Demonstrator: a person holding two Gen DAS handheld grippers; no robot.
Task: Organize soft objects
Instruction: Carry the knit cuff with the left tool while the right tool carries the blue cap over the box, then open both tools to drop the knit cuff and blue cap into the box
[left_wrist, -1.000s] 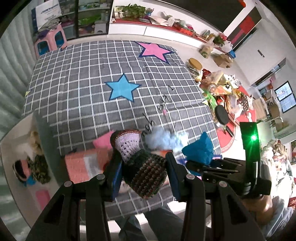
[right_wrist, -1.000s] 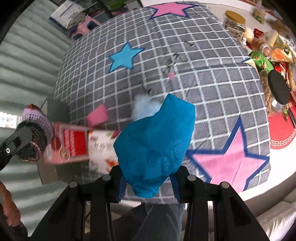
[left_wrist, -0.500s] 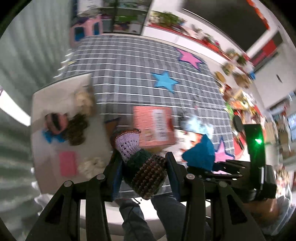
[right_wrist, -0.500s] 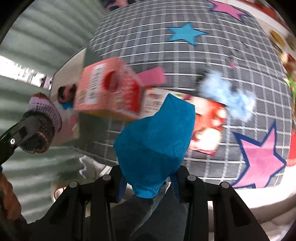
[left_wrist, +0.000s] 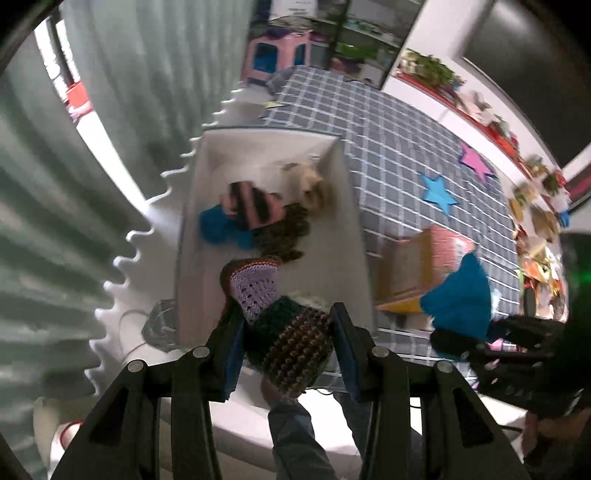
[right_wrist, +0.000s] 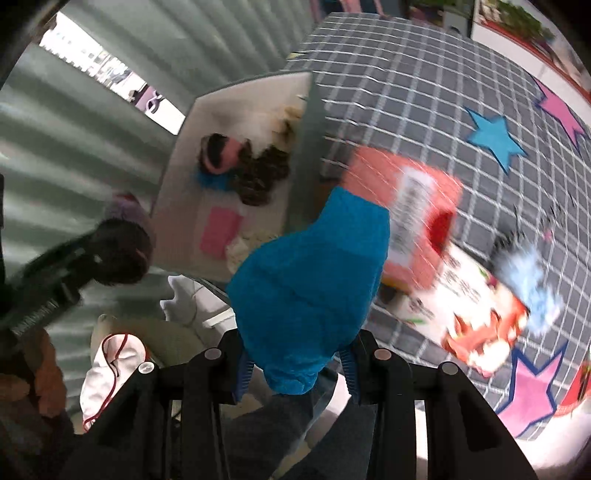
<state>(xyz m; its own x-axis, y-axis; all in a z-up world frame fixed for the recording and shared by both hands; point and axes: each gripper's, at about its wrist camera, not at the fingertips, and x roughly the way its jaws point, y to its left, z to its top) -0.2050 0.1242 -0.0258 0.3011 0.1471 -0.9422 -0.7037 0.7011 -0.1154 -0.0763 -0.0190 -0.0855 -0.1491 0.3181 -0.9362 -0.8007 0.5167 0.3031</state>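
Note:
My left gripper (left_wrist: 286, 343) is shut on a knitted piece (left_wrist: 280, 317) with a lilac end and a dark green-brown body, held over the near end of a white box (left_wrist: 351, 206). The box holds several soft items: a pink-and-black striped one (left_wrist: 251, 205), a blue one (left_wrist: 218, 227), a dark brown one (left_wrist: 286, 230), a cream one (left_wrist: 312, 181). My right gripper (right_wrist: 295, 363) is shut on a blue cloth (right_wrist: 310, 280), held near the box's right wall (right_wrist: 308, 155). The left gripper also shows in the right wrist view (right_wrist: 114, 251).
A grey checked cloth with stars (left_wrist: 406, 155) covers the table. A red-orange carton (right_wrist: 410, 218), a printed packet (right_wrist: 476, 310) and a pale blue fluffy tuft (right_wrist: 532, 280) lie on it. Green curtains (left_wrist: 55, 221) hang left. Clutter sits on the floor (left_wrist: 535, 236) at far right.
Both grippers have swung left from over the table to the white box, still holding their pieces. The box now fills the middle of both views.

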